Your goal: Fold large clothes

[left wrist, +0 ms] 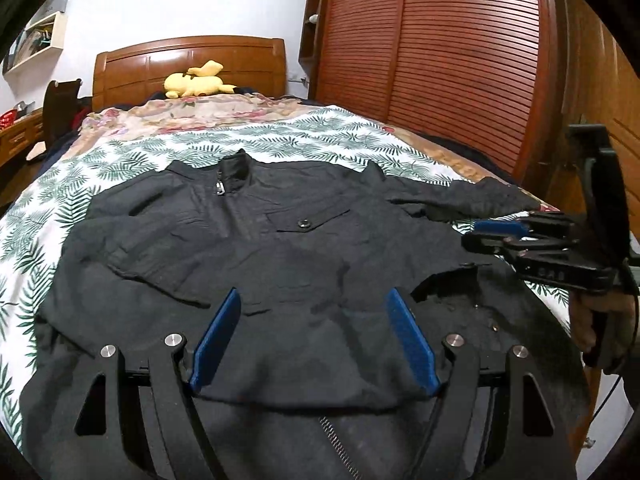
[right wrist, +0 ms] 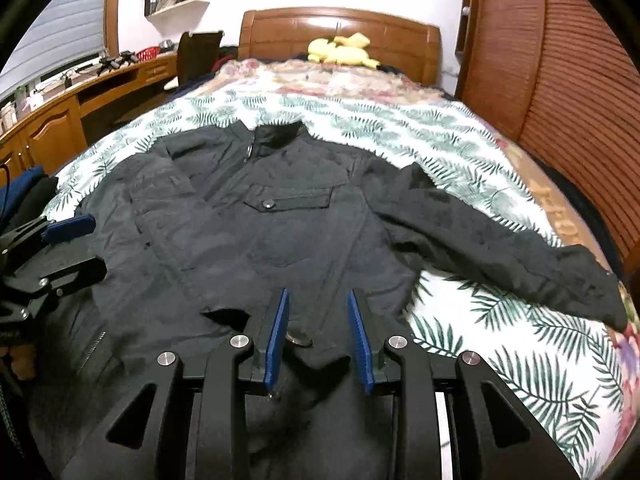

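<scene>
So the black jacket [right wrist: 280, 216] is lying front-up on the bed [right wrist: 460, 128], collar toward the headboard [right wrist: 340, 24], one sleeve [right wrist: 500, 240] flung out over the leaf-print sheet. Left gripper [left wrist: 316, 300] hangs over the lower hem, jaws wide apart, nothing in them. Right gripper [right wrist: 318, 304] sits over the hem corner, jaws apart too, a bit narrower. Yellow plush [left wrist: 196, 82] chilling up by the headboard.

A yellow plush toy [left wrist: 198, 82] lies by the wooden headboard [right wrist: 340, 34]; leaf-print bedspread [right wrist: 400, 128], seemingly cotton.
</scene>
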{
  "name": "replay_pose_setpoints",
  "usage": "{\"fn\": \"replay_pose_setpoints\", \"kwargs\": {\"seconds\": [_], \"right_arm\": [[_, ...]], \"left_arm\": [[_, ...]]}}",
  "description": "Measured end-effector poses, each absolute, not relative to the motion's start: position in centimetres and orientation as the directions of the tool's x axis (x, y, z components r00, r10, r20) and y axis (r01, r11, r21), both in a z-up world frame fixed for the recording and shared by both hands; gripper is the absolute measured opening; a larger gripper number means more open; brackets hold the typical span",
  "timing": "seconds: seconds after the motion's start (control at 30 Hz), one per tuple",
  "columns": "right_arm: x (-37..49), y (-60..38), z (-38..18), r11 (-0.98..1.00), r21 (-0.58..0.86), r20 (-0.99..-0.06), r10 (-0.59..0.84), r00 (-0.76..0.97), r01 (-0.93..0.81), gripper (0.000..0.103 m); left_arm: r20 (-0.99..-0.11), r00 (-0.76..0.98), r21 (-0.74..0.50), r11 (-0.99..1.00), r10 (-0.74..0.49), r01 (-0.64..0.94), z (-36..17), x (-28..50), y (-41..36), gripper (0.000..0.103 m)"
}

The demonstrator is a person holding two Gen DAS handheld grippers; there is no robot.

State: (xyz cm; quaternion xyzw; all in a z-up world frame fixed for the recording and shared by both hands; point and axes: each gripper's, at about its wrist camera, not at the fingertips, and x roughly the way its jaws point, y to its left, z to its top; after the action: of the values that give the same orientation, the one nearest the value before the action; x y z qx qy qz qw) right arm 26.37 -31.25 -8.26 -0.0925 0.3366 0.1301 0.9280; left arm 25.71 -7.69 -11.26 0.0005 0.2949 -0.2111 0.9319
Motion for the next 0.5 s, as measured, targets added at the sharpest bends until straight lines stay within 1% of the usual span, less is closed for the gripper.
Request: {"fn": "replay_pose_setpoints", "kwargs": {"seconds": [0.23, 0.33, 0.5], "right_arm": [[27.7, -30.5, -11.3, 0.937, -0.035, -0.750, 0.205, 0.629, -0.347, 0.031], [27.3, -30.2, -12.2, 0.934, -0.048, -0.753, 0.199, 0.627, -0.354, 0.031], [27.1, -31.1, -11.8, 0.943, -0.017, -0.736, 0.214, 0.643, -0.334, 0.031]], "left_arm": [[-0.552, 0.733, -0.120, 0.907, -0.398, 0.403, -11.3, 26.1, -8.4, 0.077], [-0.550, 0.738, -0.118, 0.911, -0.391, 0.395, -11.2, 26.1, -8.2, 0.077], [-0.546, 0.747, -0.106, 0.916, -0.378, 0.386, -11.2, 26.1, -8.4, 0.077]]}}
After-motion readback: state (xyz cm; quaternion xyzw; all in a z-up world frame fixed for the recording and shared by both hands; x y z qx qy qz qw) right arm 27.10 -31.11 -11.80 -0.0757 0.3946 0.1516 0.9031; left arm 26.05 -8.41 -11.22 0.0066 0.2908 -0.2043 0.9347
